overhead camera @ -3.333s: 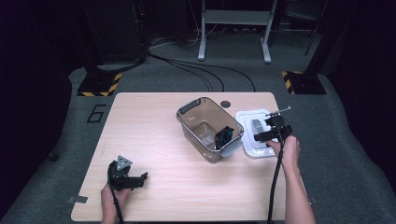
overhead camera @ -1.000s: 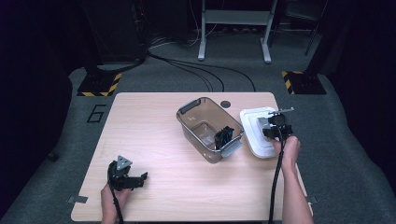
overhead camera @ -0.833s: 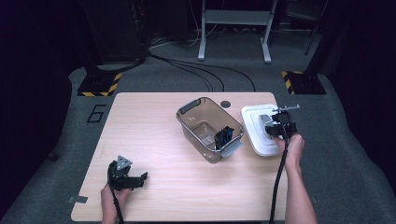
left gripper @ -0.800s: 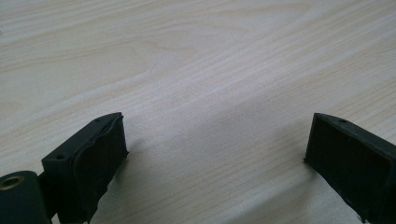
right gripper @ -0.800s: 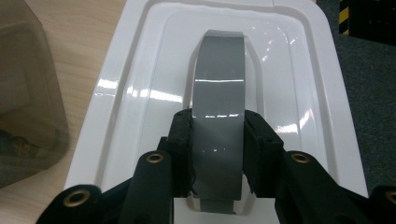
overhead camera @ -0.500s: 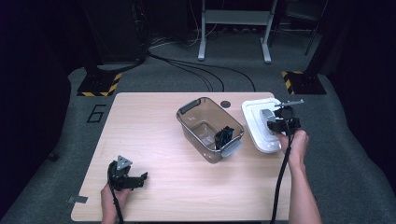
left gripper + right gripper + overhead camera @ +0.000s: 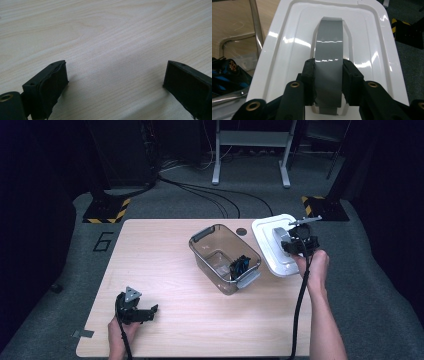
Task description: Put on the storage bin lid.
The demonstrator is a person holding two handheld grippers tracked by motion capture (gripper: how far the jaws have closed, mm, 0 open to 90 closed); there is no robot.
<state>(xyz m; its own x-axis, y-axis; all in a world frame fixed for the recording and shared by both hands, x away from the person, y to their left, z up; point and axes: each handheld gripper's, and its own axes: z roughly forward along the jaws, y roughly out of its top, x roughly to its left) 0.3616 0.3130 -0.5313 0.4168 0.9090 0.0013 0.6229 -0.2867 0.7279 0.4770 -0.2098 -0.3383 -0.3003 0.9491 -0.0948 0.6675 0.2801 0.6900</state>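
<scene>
Item: white lid [image 7: 287, 57], grey handle [image 7: 329, 47] clamped in my right gripper [image 7: 328, 75], at the bench [image 7: 165, 265] right edge beside the clear bin [image 7: 224, 257]; I'd lift it level, squarely over the bin; left gripper [image 7: 115, 87] wide apart, empty.
</scene>
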